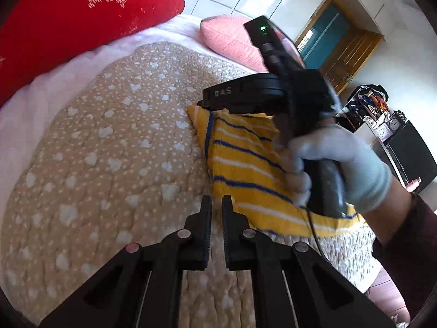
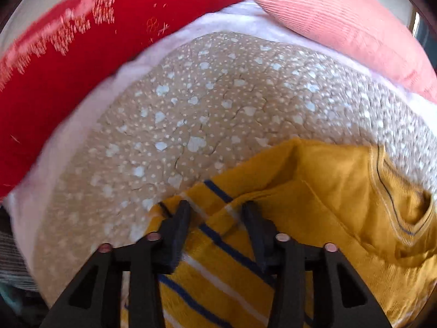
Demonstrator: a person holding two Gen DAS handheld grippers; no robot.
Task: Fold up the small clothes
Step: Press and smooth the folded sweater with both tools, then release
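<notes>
Folding the yellow striped top (image 2: 224, 278) on the bed quilt (image 1: 103, 147), at five o'clock. Left hand-held gripper (image 1: 216, 205) pressed together, pinching nothing seen. Right hand-held gripper (image 2: 215, 213) spread over a striped fold. Next, probably: pinch that fold, then lay it flat.

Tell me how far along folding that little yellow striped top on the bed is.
Done: the yellow striped top lies on the spotted quilt with a flap turned over, its plain side showing by the collar. In hand: the right claw stands open over a striped edge, pressing down on it, while the left claw is shut and empty beside the cloth. Left: the remaining folds; the top is bunched, not yet a neat stack.
</notes>
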